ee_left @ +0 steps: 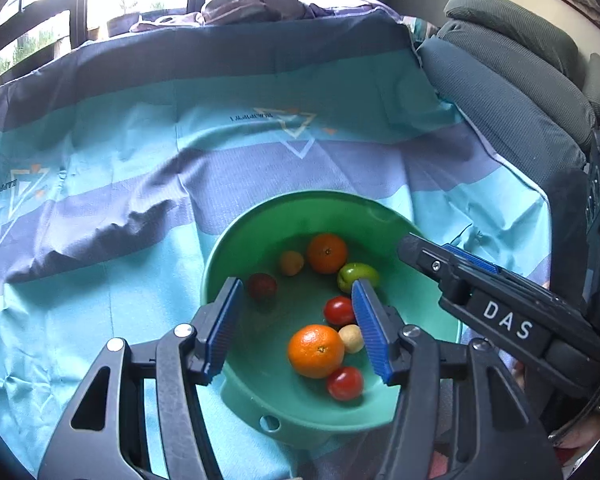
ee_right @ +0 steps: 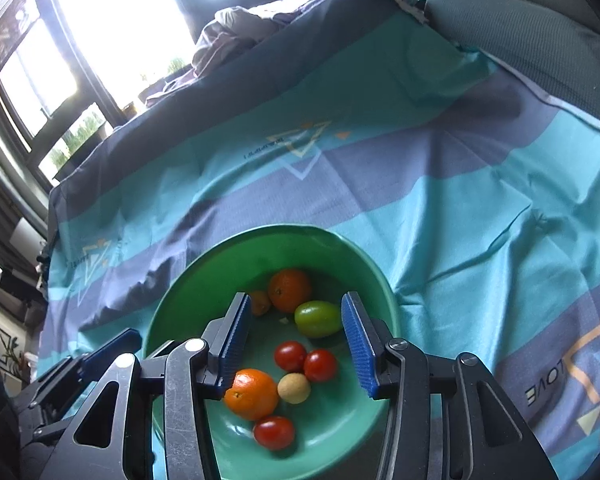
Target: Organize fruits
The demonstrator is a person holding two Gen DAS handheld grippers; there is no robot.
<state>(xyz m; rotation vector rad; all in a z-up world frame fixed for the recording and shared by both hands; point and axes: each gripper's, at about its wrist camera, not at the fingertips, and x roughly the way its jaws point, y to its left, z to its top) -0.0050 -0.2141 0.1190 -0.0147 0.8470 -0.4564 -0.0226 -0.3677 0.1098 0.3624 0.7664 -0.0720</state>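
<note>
Both grippers, left [ee_left: 298, 324] and right [ee_right: 296, 340], are held above the green bowl [ee_left: 256, 220] with jaws apart and nothing gripped. Oranges [ee_left: 315, 351], tomatoes [ee_right: 319, 365] and a green fruit [ee_right: 317, 318] are gathered inside the bowl, which is set on a striped cloth [ee_left: 140, 152].

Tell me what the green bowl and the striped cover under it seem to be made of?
The green bowl looks like moulded plastic: smooth, evenly coloured, with a soft sheen and a hole moulded through its near rim in the left wrist view. The striped cover looks like thin woven fabric, matte, with creases, fold lines and printed triangles; which fibre cannot be told.
</note>
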